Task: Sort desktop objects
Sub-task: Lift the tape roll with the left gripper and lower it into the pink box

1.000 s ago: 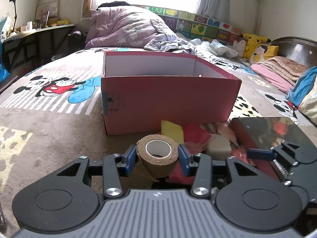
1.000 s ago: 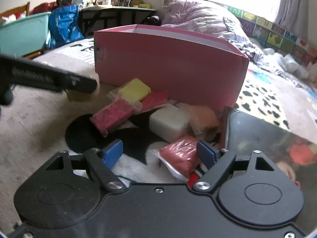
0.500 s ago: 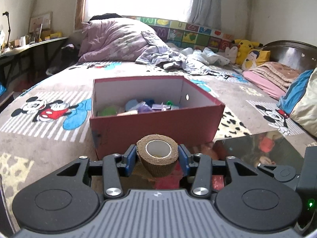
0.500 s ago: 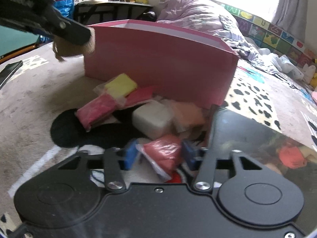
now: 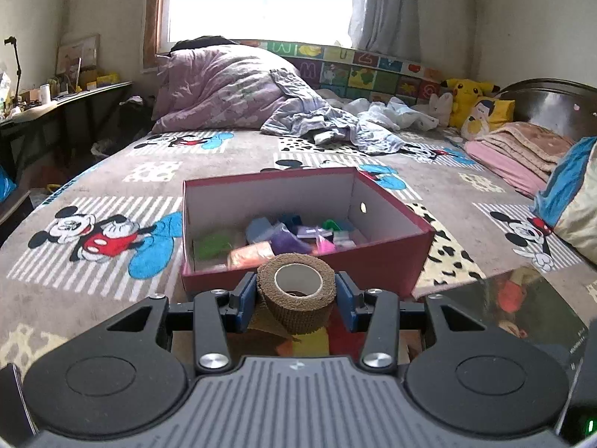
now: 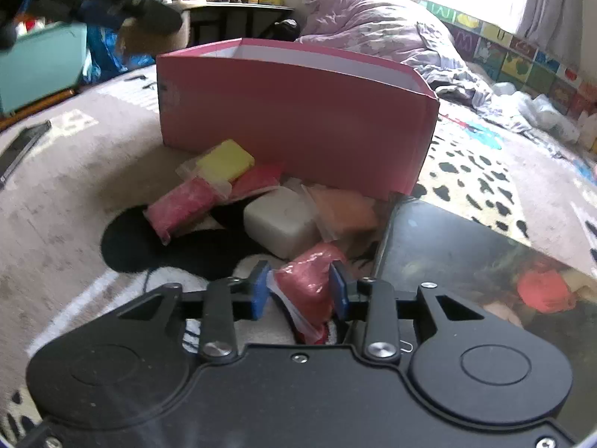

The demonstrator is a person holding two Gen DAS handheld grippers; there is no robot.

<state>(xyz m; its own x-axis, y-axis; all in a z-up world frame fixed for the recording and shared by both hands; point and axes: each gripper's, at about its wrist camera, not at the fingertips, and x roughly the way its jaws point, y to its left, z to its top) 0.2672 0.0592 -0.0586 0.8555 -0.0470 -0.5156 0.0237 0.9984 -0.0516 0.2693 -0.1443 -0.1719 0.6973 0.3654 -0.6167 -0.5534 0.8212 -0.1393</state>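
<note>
The left hand-held gripper (image 5: 296,296) is clamped on a brown roll of bandage tape (image 5: 296,295), its blue pads (image 5: 244,298) pressing the roll's two sides so that the hollow core faces up and the roll cannot turn. It holds the roll above the near wall of the pink box (image 5: 377,261), probably so that a release a little farther forward drops it among the small coloured items (image 5: 283,237) already lying inside. The open top and white inner walls leave room for it.

In front of the box, on the bed cover (image 6: 63,194), the unsorted pieces lie heaped against its outer wall: a yellow block (image 6: 225,160), a pink packet (image 6: 181,209), a white block (image 6: 281,220) and an orange packet (image 6: 345,211), touching or overlapping one another. A dark glossy board (image 6: 459,261) lies just beside them at the right.

The right hand-held gripper (image 6: 300,291) has its blue pads closed against a red plastic-wrapped packet (image 6: 309,287), low at the near edge of the heap. The soft wrapper bulges between the pads, so the grip likely needs to be firm before lifting. Whether the packet is clear of the bed cannot be told.
</note>
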